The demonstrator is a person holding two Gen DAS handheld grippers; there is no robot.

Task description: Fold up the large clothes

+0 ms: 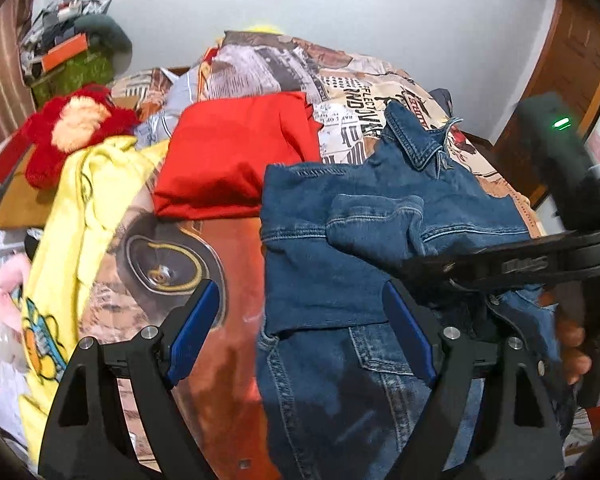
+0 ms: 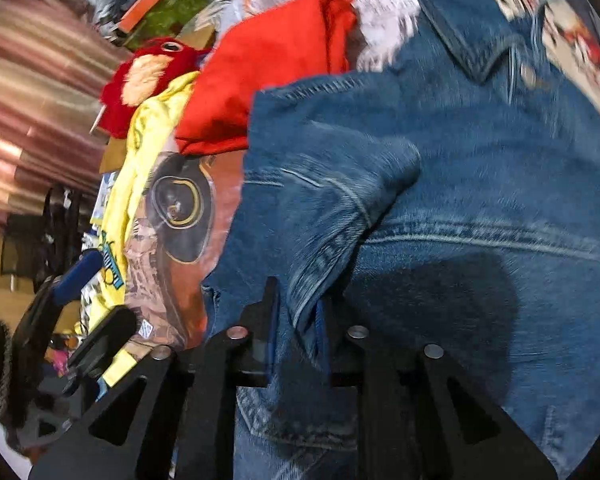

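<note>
Left gripper (image 1: 300, 336) wide, nothing between the pads. Right gripper (image 2: 296, 320) narrow, pinching a stiff, seam-stitched fold of the denim jacket (image 2: 480, 168).

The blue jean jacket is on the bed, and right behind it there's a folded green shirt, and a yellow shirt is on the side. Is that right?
Almost. The folded shirt behind the denim jacket is red, not green; the left wrist view shows it clearly. The rest holds: the jacket lies on the bed, and the yellow shirt lies off to the side.
</note>
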